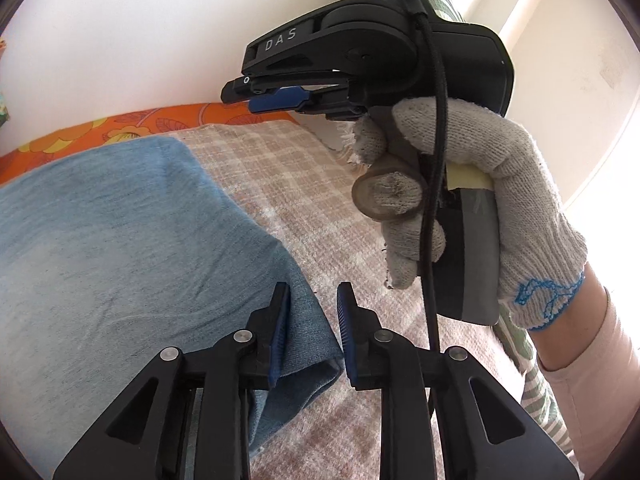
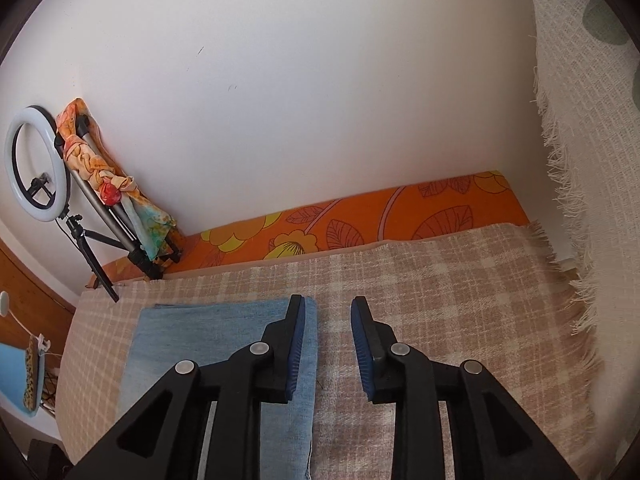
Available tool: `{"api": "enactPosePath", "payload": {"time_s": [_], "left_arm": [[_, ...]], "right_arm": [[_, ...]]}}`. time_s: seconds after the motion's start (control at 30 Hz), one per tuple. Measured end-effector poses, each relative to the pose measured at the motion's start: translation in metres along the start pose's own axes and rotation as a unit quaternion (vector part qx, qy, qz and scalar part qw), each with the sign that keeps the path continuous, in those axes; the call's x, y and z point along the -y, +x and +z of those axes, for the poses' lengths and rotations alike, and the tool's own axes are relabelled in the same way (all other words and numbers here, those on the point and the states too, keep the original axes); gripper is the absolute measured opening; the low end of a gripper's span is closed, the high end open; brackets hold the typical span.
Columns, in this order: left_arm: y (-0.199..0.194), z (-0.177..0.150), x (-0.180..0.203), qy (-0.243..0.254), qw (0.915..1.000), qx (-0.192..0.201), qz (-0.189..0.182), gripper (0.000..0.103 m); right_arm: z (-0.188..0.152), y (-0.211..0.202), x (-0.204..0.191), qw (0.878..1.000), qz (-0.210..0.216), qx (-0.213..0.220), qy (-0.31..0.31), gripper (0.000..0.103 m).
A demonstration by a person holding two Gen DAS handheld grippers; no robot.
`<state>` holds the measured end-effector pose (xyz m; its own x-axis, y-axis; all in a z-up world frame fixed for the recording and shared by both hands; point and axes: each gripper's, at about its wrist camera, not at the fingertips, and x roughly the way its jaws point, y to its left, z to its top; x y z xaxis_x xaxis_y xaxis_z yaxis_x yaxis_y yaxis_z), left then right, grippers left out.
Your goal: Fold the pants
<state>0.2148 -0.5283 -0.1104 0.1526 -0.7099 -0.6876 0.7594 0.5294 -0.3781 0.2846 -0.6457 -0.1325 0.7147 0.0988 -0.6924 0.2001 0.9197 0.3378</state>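
From my left wrist camera I see my right hand (image 1: 492, 208) in a grey knitted work glove with a blue-stitched cuff, wrapped around the handle of the right gripper (image 1: 264, 98). This gripper hangs above the bed, well clear of the cloth, its black body seen from the side and its blue pads pointing to the left of the picture. In the right wrist view its jaws stand a little apart and nothing is between them; the left finger (image 2: 296, 344) is above the edge of the pants.

The pants (image 1: 120, 240) are light blue denim with a soft faded weave, lying as a flat folded rectangle on a beige checked blanket (image 1: 320, 208) with a fringed end. Behind it lies an orange flowered cushion (image 2: 360, 216) along the white wall.

The left gripper (image 1: 310, 332) points down at the near corner of the pants. Its jaws are narrowly open; the denim corner sits between them, close against the left pad (image 1: 280, 336), while the right pad stands free of it.
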Motion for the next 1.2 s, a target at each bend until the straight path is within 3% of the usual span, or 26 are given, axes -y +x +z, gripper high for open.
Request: {"api": "enactPosePath", "payload": {"time_s": [0.33,0.47,0.6,0.73,0.83,0.9,1.0,1.2], "left_arm": [[0.002,-0.007,0.031,0.041,0.9991,0.004,0.012,0.020],[0.000,-0.017,0.050,0.066,0.9977,-0.016,-0.002,0.020],[-0.025,-0.025,0.056,0.065,0.9977,-0.020,-0.004,0.024],[-0.051,-0.028,0.047,0.078,0.9966,-0.007,0.026,0.024],[-0.070,-0.027,0.032,0.074,0.9960,-0.002,0.049,0.031],[-0.085,-0.029,0.021,0.075,0.9951,0.007,0.064,0.046],[-0.107,-0.035,0.006,0.083,0.9917,0.021,0.096,0.047],[-0.137,-0.045,-0.040,0.043,0.9918,0.022,0.119,0.052]], "right_arm": [[-0.028,-0.070,0.020,0.999,-0.019,0.034,0.019,0.030],[-0.040,-0.090,0.020,0.998,-0.029,0.046,0.021,0.031],[-0.051,-0.107,0.016,0.998,-0.040,0.050,0.016,0.037],[-0.064,-0.118,0.005,0.997,-0.047,0.056,0.005,0.040],[-0.072,-0.123,-0.008,0.997,-0.054,0.056,-0.010,0.051],[-0.079,-0.128,-0.017,0.996,-0.059,0.066,-0.023,0.066],[-0.086,-0.131,-0.031,0.994,-0.072,0.073,-0.043,0.069],[-0.092,-0.128,-0.044,0.993,-0.062,0.088,-0.052,0.082]]}}
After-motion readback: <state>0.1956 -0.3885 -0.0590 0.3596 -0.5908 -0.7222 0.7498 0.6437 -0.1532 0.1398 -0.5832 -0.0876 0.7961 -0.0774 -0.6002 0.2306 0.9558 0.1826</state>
